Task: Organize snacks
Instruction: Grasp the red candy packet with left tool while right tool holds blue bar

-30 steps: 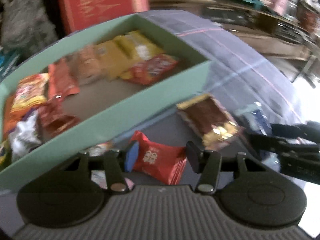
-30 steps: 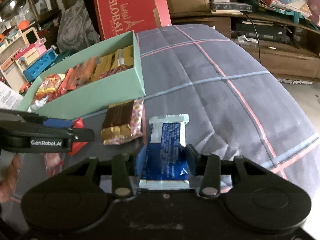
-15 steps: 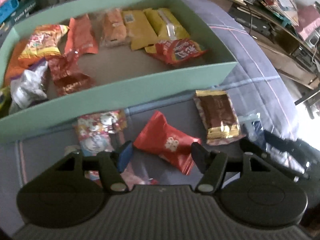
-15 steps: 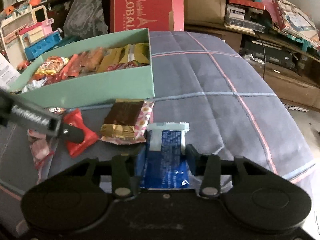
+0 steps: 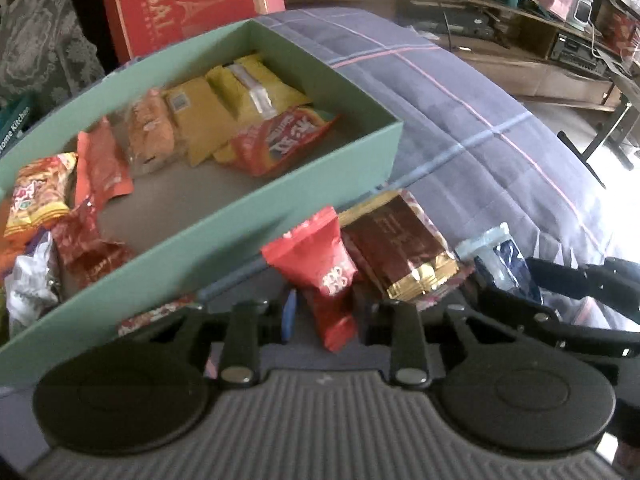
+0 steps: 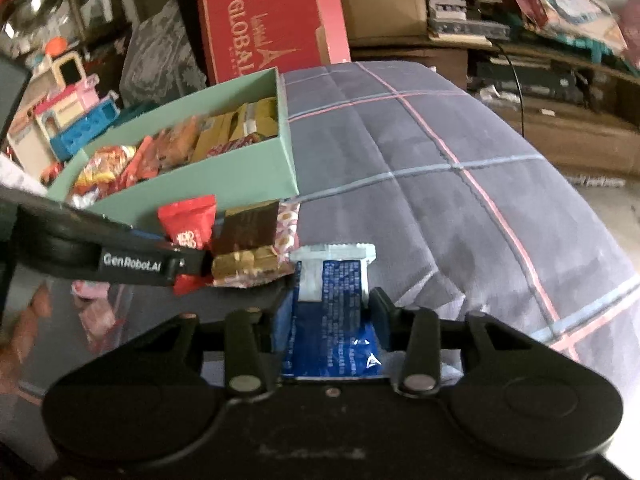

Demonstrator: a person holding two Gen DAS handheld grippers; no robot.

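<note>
The red carton point(image 6: 272, 20) behind the far edge of the bed point(image 6: 440, 184) carries "GLOBAL" in pale capitals beside a small tower emblem; a smaller line under it is too fine to read. In the left wrist view the same carton point(image 5: 180, 4) shows the ending "OBAL". The black arm of the left claw point(image 6: 188, 266) bears "GenRobot.AI" in white. A teal box point(image 5: 16, 120) at the left edge of the left wrist view reads "ome Kitchen", cut off. Print on the snack packets is blurred.

Left gripper point(image 5: 326, 312) angled down, jaws just closed on a packet, right gripper point(image 6: 330, 316) likewise clamped
</note>
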